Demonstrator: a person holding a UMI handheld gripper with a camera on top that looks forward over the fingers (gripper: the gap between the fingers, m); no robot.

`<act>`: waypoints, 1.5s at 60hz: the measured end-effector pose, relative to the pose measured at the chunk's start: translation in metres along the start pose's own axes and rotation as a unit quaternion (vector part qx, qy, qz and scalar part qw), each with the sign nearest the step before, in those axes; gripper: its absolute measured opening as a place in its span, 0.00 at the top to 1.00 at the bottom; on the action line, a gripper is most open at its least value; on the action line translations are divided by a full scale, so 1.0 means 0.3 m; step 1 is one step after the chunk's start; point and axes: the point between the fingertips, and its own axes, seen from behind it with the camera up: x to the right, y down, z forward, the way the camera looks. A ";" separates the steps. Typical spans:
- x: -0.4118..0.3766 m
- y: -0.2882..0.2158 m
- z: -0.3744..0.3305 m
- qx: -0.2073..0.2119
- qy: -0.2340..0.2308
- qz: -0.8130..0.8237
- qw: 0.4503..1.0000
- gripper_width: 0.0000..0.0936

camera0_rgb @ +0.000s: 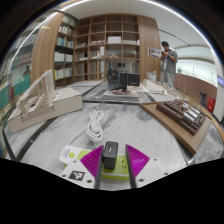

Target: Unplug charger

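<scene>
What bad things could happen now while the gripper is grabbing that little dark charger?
The gripper seems to pinch only the near end of the charger, so it might slip out if tugged quickly. The white cable lies coiled just ahead on the table; a hard pull could drag or whip it. A person stands far beyond, probably safe.

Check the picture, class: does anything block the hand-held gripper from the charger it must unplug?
Nothing visible does. The dark charger already stands between the pink pads of the hand-held gripper. Its white cable lies coiled on the table just beyond the fingers.
</scene>
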 end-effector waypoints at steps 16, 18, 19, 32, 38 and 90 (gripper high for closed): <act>-0.015 -0.003 0.007 0.023 0.028 -0.017 0.999 0.95; -0.015 -0.006 0.006 0.023 0.030 -0.008 0.999 0.95; -0.015 -0.007 0.005 0.023 0.030 -0.005 0.999 0.95; 0.008 -0.428 -0.293 0.160 0.027 -0.031 0.986 0.95; 0.098 -0.466 -0.366 0.157 0.029 -0.012 0.987 0.95; 0.399 0.147 -0.153 -0.060 0.075 -0.043 0.994 0.11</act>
